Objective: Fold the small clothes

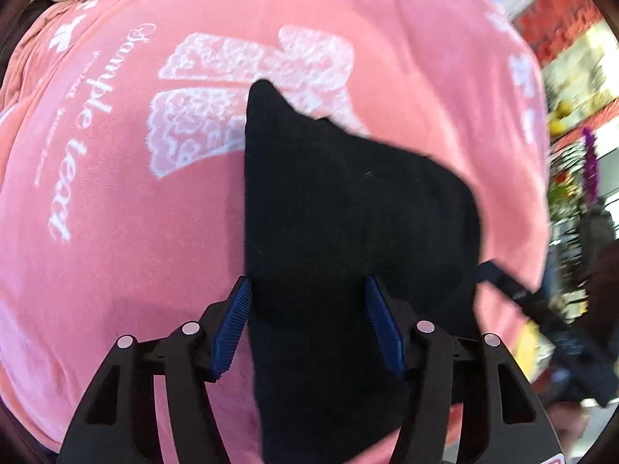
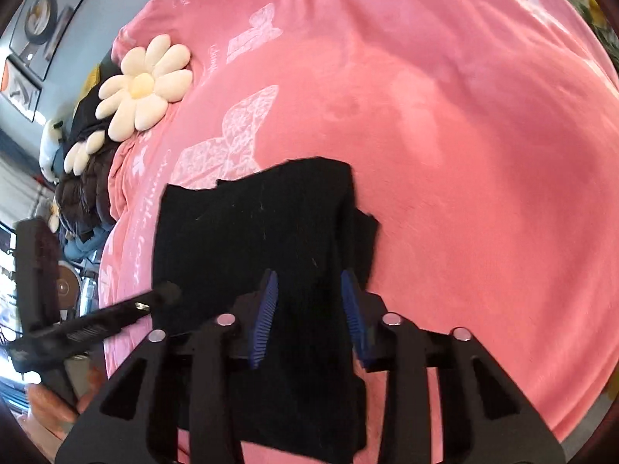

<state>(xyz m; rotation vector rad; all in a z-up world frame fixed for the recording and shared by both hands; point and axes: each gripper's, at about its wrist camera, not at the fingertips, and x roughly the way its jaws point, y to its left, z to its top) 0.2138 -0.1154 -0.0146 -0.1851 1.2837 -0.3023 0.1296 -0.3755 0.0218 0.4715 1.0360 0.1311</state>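
A pink blanket (image 2: 445, 123) printed with white lace butterflies is covering the whole surface. Only the right wrist view is showing a daisy-shaped cushion (image 2: 143, 85) sitting at the blanket's far left edge. The black garment (image 2: 251, 232) is lying folded near the blanket's near edge, under both grippers. The left gripper (image 1: 307, 324) is hanging over it with jaws spread wide, the right gripper (image 2: 309, 321) with jaws partly apart, pinching nothing.
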